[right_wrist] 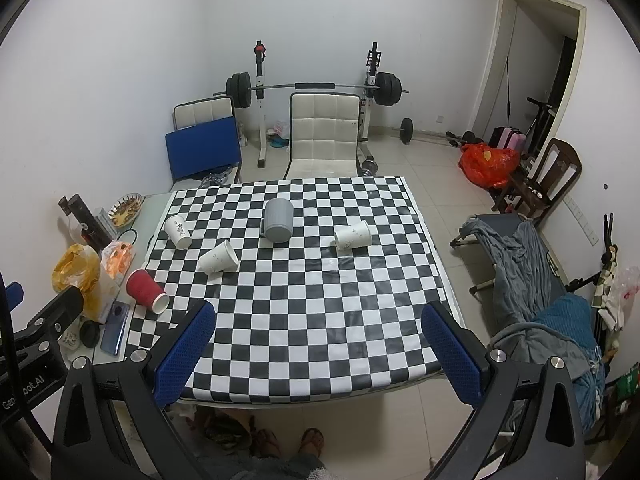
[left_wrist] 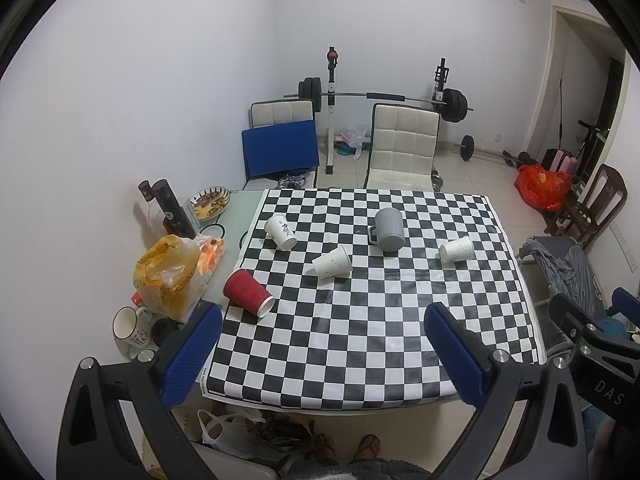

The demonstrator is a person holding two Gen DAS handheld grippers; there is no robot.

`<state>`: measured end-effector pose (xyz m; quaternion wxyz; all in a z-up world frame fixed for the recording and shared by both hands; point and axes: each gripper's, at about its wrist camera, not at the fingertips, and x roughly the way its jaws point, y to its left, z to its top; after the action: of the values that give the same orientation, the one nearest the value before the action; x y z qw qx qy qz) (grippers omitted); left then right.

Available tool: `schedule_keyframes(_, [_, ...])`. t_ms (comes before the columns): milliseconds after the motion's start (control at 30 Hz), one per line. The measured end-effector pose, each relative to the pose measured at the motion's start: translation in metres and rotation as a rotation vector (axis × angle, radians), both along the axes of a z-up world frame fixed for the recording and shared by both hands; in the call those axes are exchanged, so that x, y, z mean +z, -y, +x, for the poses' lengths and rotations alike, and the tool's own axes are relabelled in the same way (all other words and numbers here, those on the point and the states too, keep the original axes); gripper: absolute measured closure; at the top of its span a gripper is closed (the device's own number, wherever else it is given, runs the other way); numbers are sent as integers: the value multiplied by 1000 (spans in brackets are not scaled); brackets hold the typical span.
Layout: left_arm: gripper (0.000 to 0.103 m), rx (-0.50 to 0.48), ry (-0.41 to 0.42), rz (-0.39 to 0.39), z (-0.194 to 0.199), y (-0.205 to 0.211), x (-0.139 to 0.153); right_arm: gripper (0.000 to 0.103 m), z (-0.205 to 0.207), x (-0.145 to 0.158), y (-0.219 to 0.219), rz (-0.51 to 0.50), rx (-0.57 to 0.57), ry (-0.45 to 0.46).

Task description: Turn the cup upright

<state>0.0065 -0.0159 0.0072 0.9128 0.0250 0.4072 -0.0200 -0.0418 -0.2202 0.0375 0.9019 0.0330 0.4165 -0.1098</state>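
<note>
On the checkered tablecloth (left_wrist: pixel 360 320) (right_wrist: pixel 304 312) lie several cups. A red paper cup (left_wrist: pixel 248 297) (right_wrist: pixel 146 290) lies on its side at the left edge. Three white paper cups lie on their sides: far left (left_wrist: pixel 280 232) (right_wrist: pixel 178 231), middle (left_wrist: pixel 332 263) (right_wrist: pixel 219 257), right (left_wrist: pixel 457 249) (right_wrist: pixel 353 235). A grey mug (left_wrist: pixel 388 229) (right_wrist: pixel 278 219) stands upside down at the centre back. My left gripper (left_wrist: pixel 322 354) and right gripper (right_wrist: pixel 318 354) are both open and empty, high above the table's near edge.
A yellow bag (left_wrist: pixel 168 276), a dark bottle (left_wrist: pixel 172 210), a snack plate (left_wrist: pixel 210 202) and a white mug (left_wrist: pixel 130 326) crowd the table's left strip. A phone (right_wrist: pixel 114 330) lies there too. White chairs (left_wrist: pixel 404 148) and a barbell rack stand behind; a cot (right_wrist: pixel 520 264) stands right.
</note>
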Motion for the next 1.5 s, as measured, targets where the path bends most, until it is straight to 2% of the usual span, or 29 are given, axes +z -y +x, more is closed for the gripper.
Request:
schedule_keyframes(1067, [0, 0, 2, -3, 2, 3, 2, 0, -2, 2, 4, 9, 1, 4])
schedule_keyframes(1200, [0, 12, -13, -7, 8, 4, 2, 0, 9, -2, 4, 24, -8, -11])
schedule_keyframes(1367, [0, 82, -63, 31, 45, -11, -13, 0, 41, -29, -17, 52, -9, -67])
schedule_keyframes(1467, [0, 115, -99, 55, 70, -42, -40, 0, 64, -58, -27, 59, -7, -101])
schedule_keyframes(1500, [0, 119, -136, 64, 82, -48, -51, 0, 73, -69, -31, 61, -6, -110])
